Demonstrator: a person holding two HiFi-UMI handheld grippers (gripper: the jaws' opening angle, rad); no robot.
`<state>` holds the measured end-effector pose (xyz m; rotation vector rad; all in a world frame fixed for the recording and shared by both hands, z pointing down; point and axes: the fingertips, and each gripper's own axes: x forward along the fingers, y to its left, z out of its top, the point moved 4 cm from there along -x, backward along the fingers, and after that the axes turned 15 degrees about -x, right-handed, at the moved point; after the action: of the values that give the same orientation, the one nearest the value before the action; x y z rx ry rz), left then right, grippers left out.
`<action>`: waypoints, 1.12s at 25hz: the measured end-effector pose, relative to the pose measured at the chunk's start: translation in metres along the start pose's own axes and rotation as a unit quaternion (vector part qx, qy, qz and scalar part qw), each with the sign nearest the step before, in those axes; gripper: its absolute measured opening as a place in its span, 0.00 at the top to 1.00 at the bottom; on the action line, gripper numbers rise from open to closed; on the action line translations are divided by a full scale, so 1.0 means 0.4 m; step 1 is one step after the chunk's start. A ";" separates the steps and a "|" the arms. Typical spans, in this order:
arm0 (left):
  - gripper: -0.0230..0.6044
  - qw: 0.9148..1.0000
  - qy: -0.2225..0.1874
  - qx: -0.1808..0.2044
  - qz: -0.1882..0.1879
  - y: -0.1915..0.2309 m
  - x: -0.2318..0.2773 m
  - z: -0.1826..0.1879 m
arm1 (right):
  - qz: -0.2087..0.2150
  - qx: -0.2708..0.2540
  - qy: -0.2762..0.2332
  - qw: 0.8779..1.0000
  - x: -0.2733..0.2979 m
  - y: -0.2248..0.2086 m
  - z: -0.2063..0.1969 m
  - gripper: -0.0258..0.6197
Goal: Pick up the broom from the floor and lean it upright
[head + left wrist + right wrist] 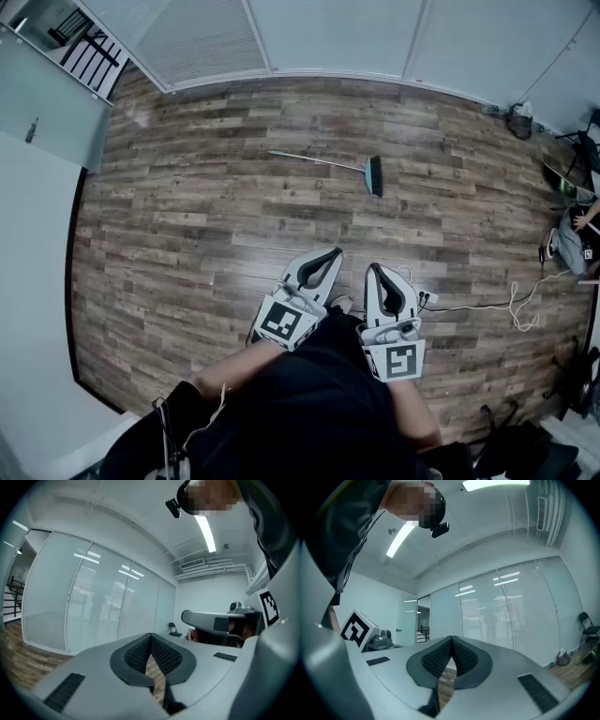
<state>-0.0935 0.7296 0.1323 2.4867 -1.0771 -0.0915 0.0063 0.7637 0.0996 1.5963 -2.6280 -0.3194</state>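
**Tongs.** The left tongs [330,253] are closed, with the ribbed pads meeting at the tips and nothing between them. The right tongs [374,270] are likewise closed and empty. Both are held side by side close to the person's body and point out across the wooden floor [187,234].

**Broom.** The broom [330,165] lies flat on the floor well ahead of both tongs, touched by neither. Its thin handle [300,157] runs ahead and to the left of the left tongs. The dark brush head [375,175] lies ahead of the right tongs.

**Handling assessment.**
- The broom is judged light, with a long, stiff handle.
- The handle looks smooth and round, so it is likely to slip or twist between the pads.
- The weight probably sits at the brush head, and a grip far up the handle would let that end swing.
- The bristles look soft and would make a poor hold.

**Recommended hold.** One pair of tongs should take the handle fairly near the brush head. The other should take it further along to steer the broom upright. Both pairs must open first.

**Leaning surface.** The glass wall [328,37] beyond the broom looks the nearest surface to lean it on. On this smooth floor the foot may slide.

**Obstruction.** A cable [478,305] lies to the right of the right tongs, well apart from the broom.
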 end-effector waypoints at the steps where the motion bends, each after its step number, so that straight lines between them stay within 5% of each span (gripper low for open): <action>1: 0.93 1.000 -0.004 0.003 0.002 -0.005 0.004 0.000 | 0.001 0.006 -0.003 1.000 -0.007 -0.007 -0.004 0.93; 12: 0.93 0.997 -0.023 -0.030 0.063 0.088 -0.037 0.003 | -0.005 0.077 0.029 0.997 -0.030 -0.053 -0.091 0.93; 28: 0.93 0.998 0.021 -0.060 0.010 0.244 0.168 0.015 | -0.078 0.069 0.077 0.992 0.106 -0.183 -0.151 0.93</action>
<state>-0.1145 0.6205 0.1736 2.3599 -1.0480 -0.0936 0.0593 0.6847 0.1413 1.7935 -2.4650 -0.0171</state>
